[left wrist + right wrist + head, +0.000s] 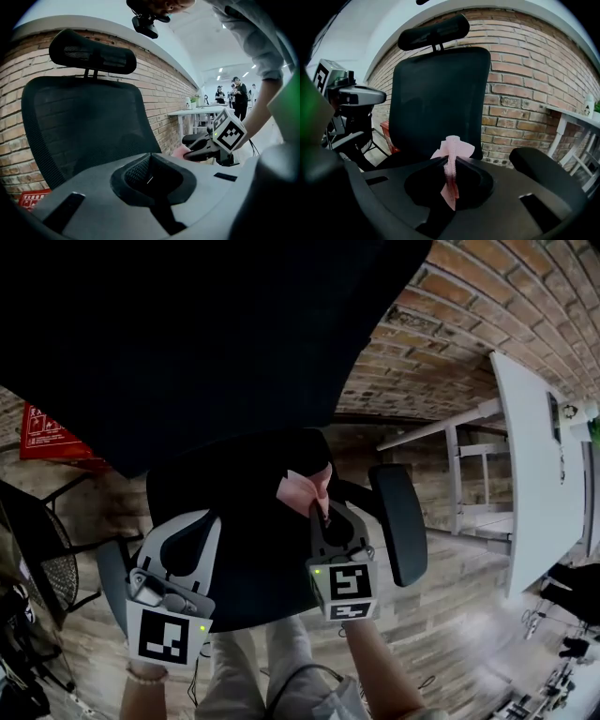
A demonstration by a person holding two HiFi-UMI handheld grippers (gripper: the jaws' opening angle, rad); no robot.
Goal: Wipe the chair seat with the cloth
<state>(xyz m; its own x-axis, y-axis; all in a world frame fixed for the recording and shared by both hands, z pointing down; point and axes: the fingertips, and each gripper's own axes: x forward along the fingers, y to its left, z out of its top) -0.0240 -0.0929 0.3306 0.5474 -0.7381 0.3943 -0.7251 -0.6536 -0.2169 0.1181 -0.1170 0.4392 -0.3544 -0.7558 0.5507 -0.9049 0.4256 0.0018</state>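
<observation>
Brick wall [450,324] behind black chair seat [234,512]. We pinch pink cloth [305,488] in right gripper [323,514] above seat. We judge it soft, light, limp; bunched middle is best hold. Left gripper [150,157] closed, empty.

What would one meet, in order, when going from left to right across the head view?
Red sign → left gripper → pink cloth, pinched in the right gripper → chair armrest → white table.

Dim head view, fisheye edges — bright ceiling lights
</observation>
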